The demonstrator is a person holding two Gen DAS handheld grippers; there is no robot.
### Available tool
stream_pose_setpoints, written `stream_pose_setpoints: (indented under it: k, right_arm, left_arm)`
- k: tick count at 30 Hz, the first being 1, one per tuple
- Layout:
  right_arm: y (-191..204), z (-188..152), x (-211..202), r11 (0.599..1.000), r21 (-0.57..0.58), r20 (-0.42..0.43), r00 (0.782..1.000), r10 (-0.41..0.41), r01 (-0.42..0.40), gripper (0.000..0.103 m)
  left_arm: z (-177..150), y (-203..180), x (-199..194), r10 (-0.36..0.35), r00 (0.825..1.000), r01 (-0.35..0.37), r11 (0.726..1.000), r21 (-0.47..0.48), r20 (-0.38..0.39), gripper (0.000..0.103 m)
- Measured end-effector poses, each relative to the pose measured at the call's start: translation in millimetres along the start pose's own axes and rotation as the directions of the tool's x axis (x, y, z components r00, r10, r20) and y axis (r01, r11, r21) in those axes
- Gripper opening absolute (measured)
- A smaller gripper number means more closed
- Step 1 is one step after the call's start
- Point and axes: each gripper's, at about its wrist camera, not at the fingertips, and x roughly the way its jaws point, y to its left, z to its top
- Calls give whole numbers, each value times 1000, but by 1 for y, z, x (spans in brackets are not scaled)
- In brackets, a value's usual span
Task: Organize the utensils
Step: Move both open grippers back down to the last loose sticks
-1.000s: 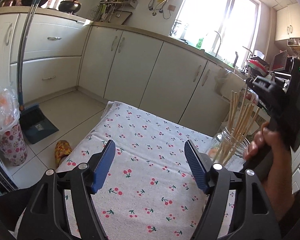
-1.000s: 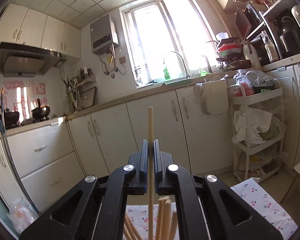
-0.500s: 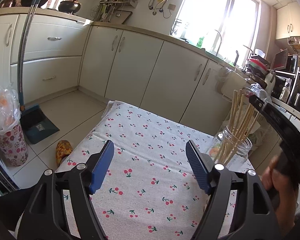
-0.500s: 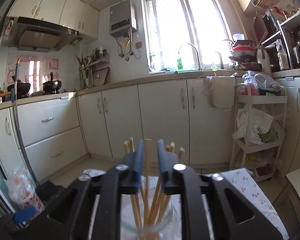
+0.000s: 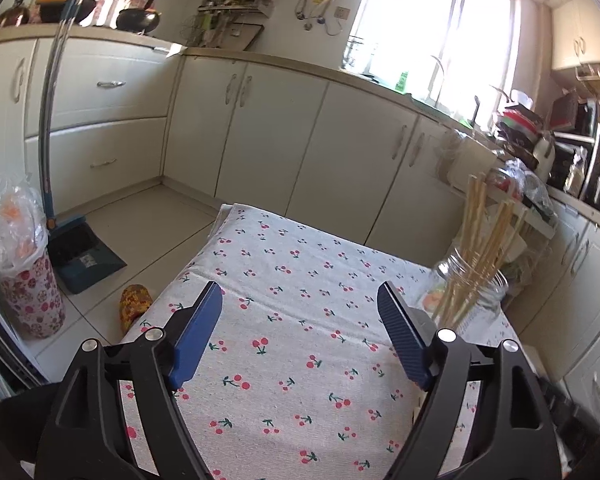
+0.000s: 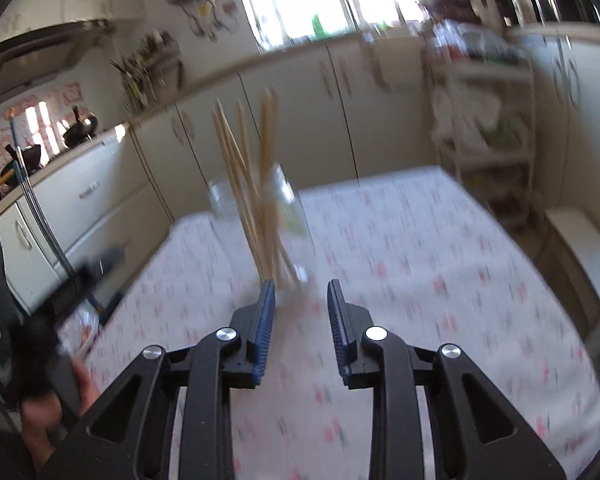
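Chopsticks all in jar, right tool freed

Chopsticks [image 5: 478,256] stand in the glass jar [image 5: 470,294] on the counter [image 5: 284,320]. Left view: left tool [image 5: 300,320] spread wide, empty, opening further. Right view, blurred: right tool [image 6: 301,300] opening, nothing between; the chopstick it gripped a second ago now sits in the jar.

Only the clear glass jar [image 5: 470,292] of pale wooden chopsticks [image 5: 476,248] stands at the far right of the cherry-print cloth-covered table [image 5: 284,320], its remaining surface open.
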Motion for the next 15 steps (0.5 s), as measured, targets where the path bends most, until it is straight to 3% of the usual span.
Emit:
stream_pose_setpoints:
  k: [6,15]
  right_arm:
    - [-14,-32,-7,999,30,-101,995,-24,27,35]
    - [-6,-38,-2,1000,15,-168,986,-19,22,42]
  left_arm:
    - [-5,-10,-14,12,1000,-10,997,76,-21,77]
    - [-12,-14,-26,77,994,-65,985,157,-75,82]
